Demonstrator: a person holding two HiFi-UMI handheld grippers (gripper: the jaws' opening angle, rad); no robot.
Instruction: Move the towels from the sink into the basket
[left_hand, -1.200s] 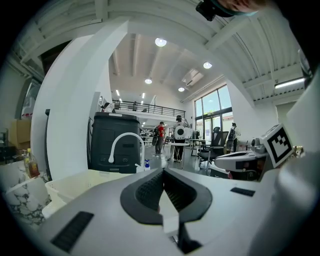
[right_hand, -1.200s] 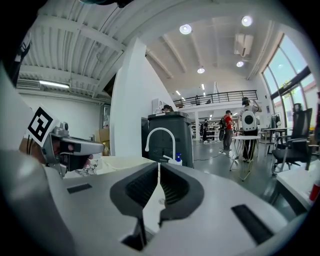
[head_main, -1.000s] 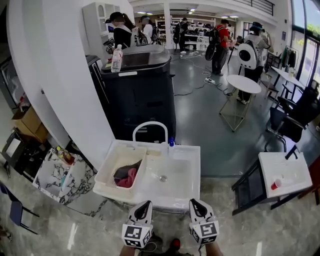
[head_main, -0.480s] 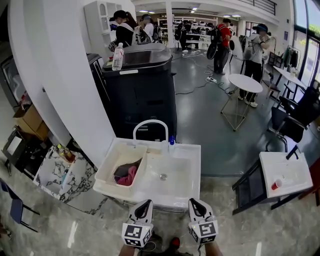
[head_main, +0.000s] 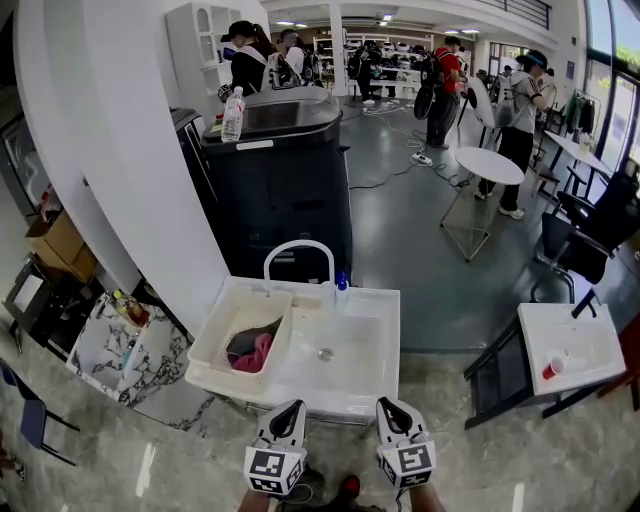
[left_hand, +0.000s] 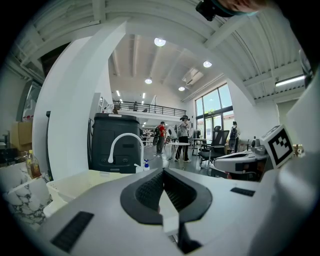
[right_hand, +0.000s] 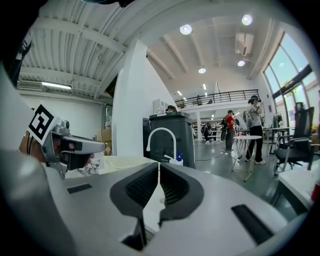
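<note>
**White, pink and black**

My left gripper (head_main: 291, 409) and right gripper (head_main: 387, 406) are pale grey, with black-and-white square markers. The sink (head_main: 352, 392) and basket (head_main: 213, 343) are white, the towels (head_main: 250, 352) pink and dark grey, the cabinet (head_main: 282, 185) black.

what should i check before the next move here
1. Left gripper free: ok, jaws together, nothing between them.
2. Right gripper free: ok, jaws together, nothing between them.
3. Towels in the basket: ok, a pink one and a dark one lie inside.
4. Sink cleared of towels: ok, only the drain shows in the basin.
5. More towels hidden anywhere: cannot tell.
6. Grippers clear of the faucet: ok, both are short of the sink's front edge.
</note>
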